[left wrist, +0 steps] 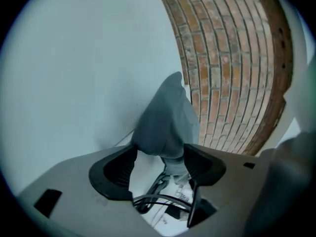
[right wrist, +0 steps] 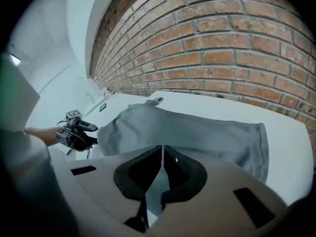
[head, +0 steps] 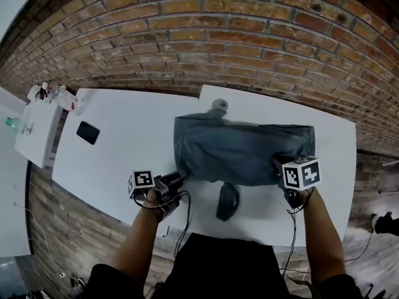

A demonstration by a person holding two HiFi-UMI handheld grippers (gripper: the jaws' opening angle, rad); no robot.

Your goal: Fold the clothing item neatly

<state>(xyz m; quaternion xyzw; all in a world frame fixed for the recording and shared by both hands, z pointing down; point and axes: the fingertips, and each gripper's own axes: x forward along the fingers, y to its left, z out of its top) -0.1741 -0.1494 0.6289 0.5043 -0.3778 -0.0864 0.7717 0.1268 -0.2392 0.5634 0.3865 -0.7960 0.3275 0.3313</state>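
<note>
A grey-blue garment (head: 243, 147) lies in a wide folded band across the middle of the white table (head: 131, 136). My left gripper (head: 174, 179) is at the garment's near left corner, its jaws open. In the left gripper view that gripper (left wrist: 159, 157) has a hump of the cloth (left wrist: 168, 117) rising between and beyond its spread pads, which do not squeeze it. My right gripper (head: 278, 162) sits on the near right edge. In the right gripper view it (right wrist: 162, 154) is shut on a thin fold of the garment (right wrist: 187, 132); the left gripper (right wrist: 79, 130) shows at far left.
A dark narrow thing (head: 227, 202), perhaps a sleeve, lies near the table's front edge between my arms. A black phone (head: 88, 132) lies at the table's left. A side table (head: 37, 129) with bottles stands further left. A brick wall (head: 249, 42) runs behind.
</note>
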